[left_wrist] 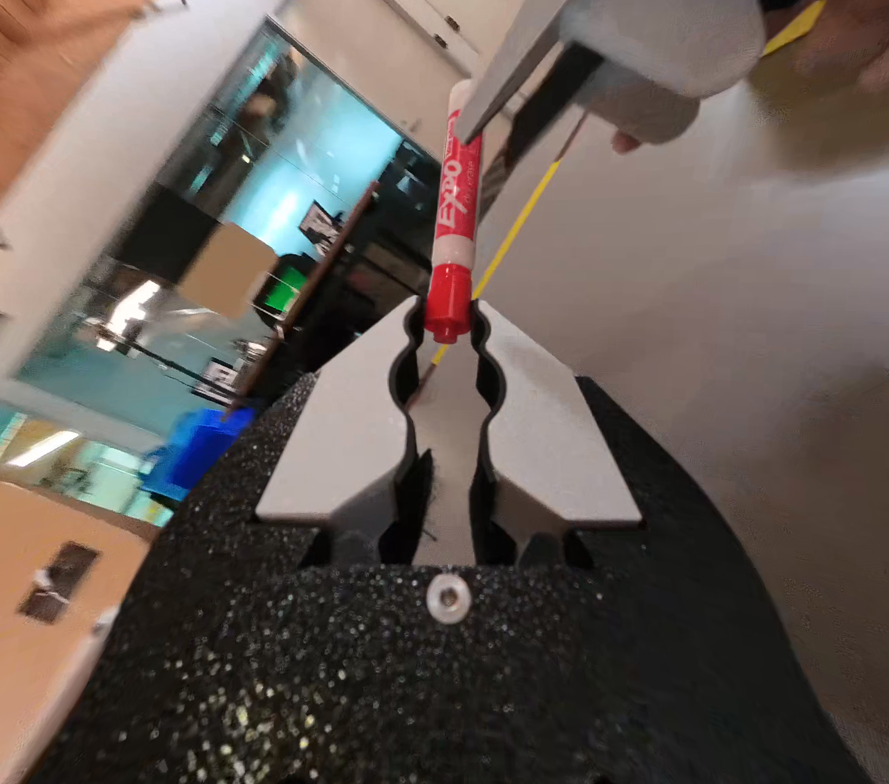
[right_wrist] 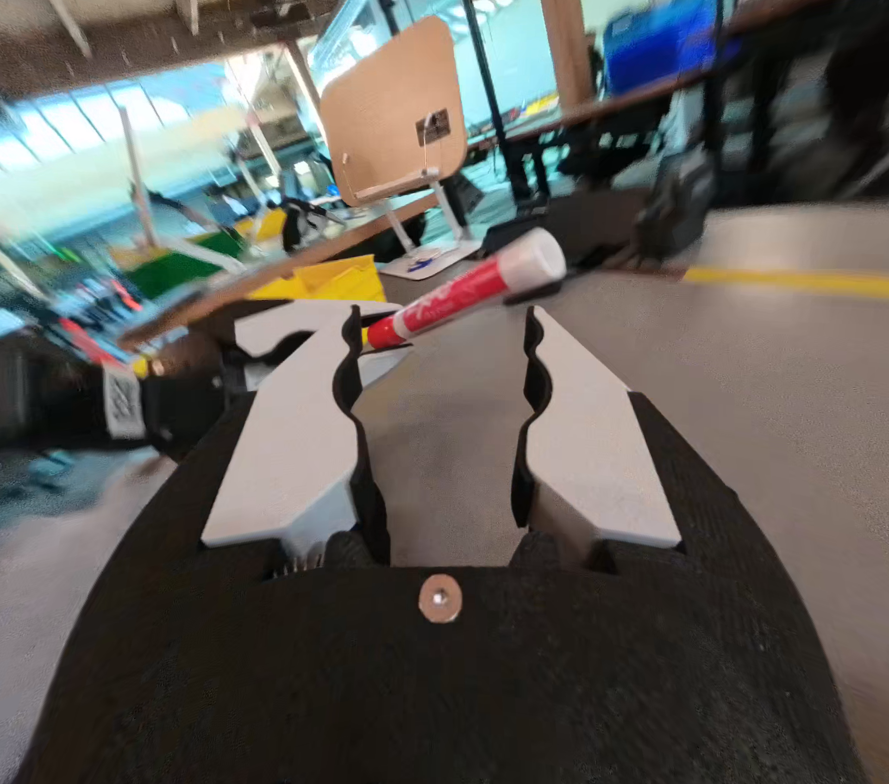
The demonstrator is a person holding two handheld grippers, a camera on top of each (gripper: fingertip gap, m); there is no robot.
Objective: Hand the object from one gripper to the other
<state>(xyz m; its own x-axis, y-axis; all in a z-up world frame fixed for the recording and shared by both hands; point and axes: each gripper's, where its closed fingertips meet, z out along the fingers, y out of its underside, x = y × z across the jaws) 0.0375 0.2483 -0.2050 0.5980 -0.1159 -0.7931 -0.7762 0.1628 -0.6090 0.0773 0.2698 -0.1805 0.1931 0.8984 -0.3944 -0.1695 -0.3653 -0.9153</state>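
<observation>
A red and white marker [left_wrist: 454, 203] is held by its red cap between the tips of my left gripper [left_wrist: 445, 310], which is shut on it. The marker points away from the left gripper. In the left wrist view a grey finger [left_wrist: 524, 30] of my right gripper crosses in front of the marker's white far end. In the right wrist view my right gripper [right_wrist: 442, 318] is open and empty. The marker [right_wrist: 462, 294] lies slantwise just beyond its fingertips, with its red cap in the left gripper [right_wrist: 377, 340] at the left.
A grey surface [right_wrist: 721, 376] with a yellow line [right_wrist: 789, 277] lies below. A wooden board on a stand [right_wrist: 394, 107], a yellow bin [right_wrist: 336, 280] and a blue bin [right_wrist: 654, 44] stand behind. A person's hand [left_wrist: 846, 39] holds the right gripper.
</observation>
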